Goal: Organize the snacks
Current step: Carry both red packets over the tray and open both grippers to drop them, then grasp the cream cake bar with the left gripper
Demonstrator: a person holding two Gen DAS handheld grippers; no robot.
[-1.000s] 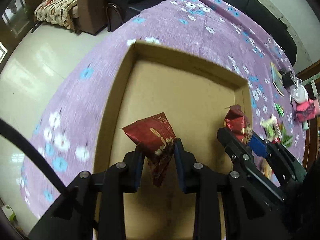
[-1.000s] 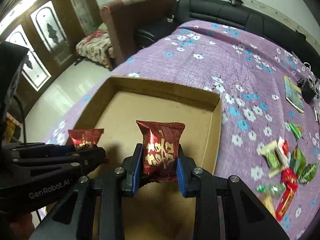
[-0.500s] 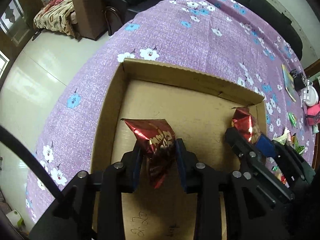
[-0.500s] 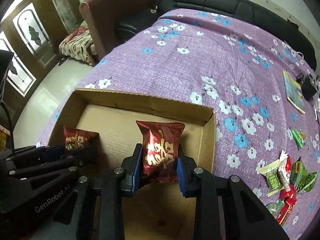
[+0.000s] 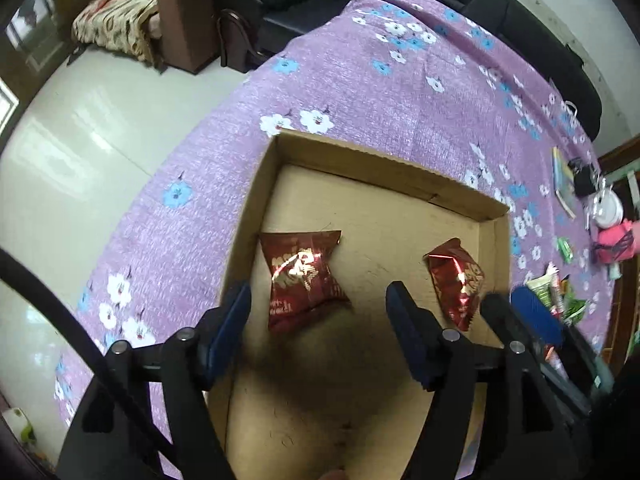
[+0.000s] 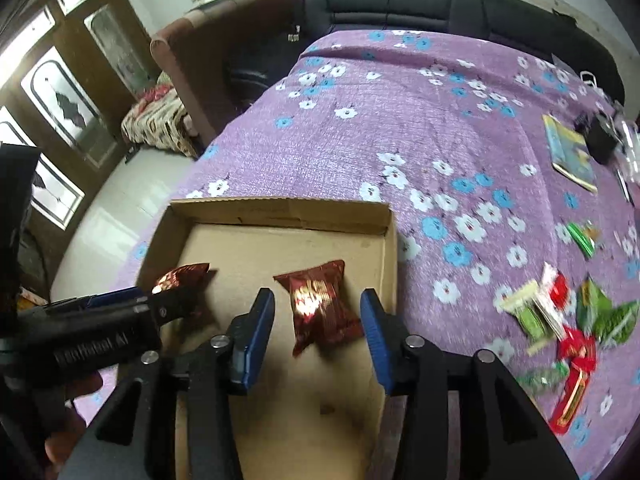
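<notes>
A shallow cardboard box (image 5: 380,164) (image 6: 280,208) sits on the purple flowered cloth. Two red foil snack packets lie on its floor. My left gripper (image 5: 318,292) hangs just above the left packet (image 5: 304,280). Its jaws are opening and its pads stand clear of the wrapper. My right gripper (image 6: 317,296) is over the right packet (image 6: 320,308), jaws also opening, pads off it. The left wrist view shows the right gripper (image 5: 510,298) beside the right packet (image 5: 456,280). In the right wrist view, the left gripper (image 6: 160,304) partly hides the left packet (image 6: 182,278).
Several loose green, red and white snack packets (image 6: 560,320) (image 5: 560,300) lie on the cloth right of the box. A book (image 6: 568,156) and small dark items lie farther back right. A black sofa (image 6: 440,4) stands behind, with pale floor on the left.
Both grippers went from shut on a red packet to open. Both packets dropped onto the box floor. Both hands drew back a little from the box.
</notes>
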